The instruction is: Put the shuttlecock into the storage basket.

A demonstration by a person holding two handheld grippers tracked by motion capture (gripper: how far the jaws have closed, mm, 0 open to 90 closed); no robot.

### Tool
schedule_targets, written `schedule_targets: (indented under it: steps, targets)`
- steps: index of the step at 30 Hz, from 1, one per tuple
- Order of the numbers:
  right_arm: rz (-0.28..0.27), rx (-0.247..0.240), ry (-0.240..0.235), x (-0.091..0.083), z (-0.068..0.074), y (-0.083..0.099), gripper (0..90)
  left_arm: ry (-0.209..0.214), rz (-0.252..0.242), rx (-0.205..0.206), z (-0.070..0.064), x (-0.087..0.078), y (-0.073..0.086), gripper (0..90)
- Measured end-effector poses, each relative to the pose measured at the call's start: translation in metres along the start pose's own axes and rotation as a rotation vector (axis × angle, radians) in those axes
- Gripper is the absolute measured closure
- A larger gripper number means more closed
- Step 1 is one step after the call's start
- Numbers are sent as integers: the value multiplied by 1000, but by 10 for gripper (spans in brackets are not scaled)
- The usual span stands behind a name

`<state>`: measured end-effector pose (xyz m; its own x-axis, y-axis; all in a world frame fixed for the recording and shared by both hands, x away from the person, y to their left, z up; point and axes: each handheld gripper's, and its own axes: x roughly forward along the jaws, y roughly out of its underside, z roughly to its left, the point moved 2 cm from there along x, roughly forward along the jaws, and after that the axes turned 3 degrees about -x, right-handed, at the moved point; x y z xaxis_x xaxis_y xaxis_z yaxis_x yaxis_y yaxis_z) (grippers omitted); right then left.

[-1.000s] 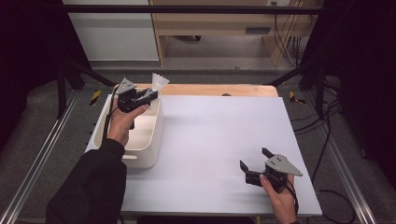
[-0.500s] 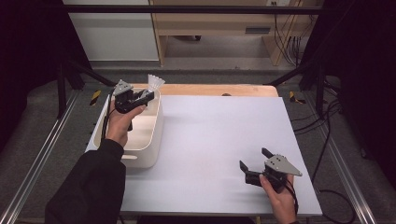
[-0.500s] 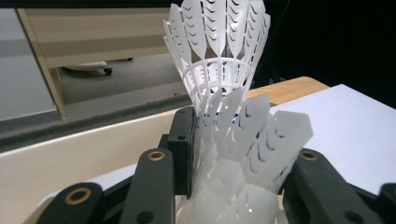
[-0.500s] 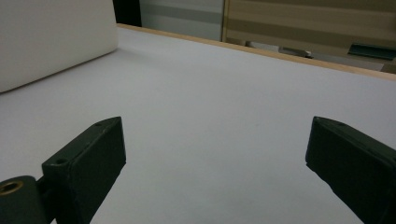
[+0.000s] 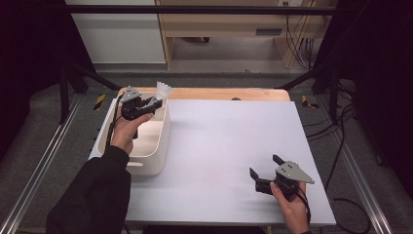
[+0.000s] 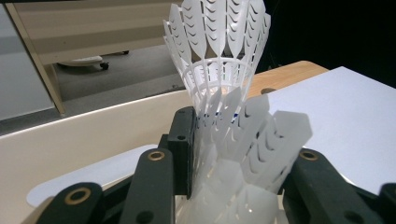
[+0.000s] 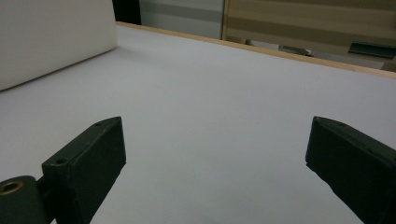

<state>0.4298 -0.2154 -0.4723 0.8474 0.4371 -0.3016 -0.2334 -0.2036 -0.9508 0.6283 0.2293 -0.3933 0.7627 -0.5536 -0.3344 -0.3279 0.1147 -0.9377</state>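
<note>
My left gripper (image 5: 153,103) is closed on a nested bunch of white plastic shuttlecocks (image 6: 224,102), holding them above the far end of the white bin (image 5: 155,161) below it. Their slotted, translucent skirts fan up and forward past my jaws — one whole skirt stands tall at the front. I judge them very light and springy; a hard squeeze would crumple the thin vanes, so the better hold is low, near the cork ends, which I cannot see. My right gripper (image 5: 265,171) rests with its jaws wide apart, holding nothing, on the white table (image 5: 229,141) — well away from the shuttlecocks.
</note>
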Motion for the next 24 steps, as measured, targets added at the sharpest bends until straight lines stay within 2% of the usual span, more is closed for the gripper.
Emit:
schedule_targets:
  steps: [15, 24]
  targets:
    - [6, 2, -3, 1, 1, 1, 51, -13, 56, 5, 1, 4, 6, 645]
    - [7, 2, -5, 1, 1, 1, 51, -18, 54, 6, 1, 5, 5, 645]
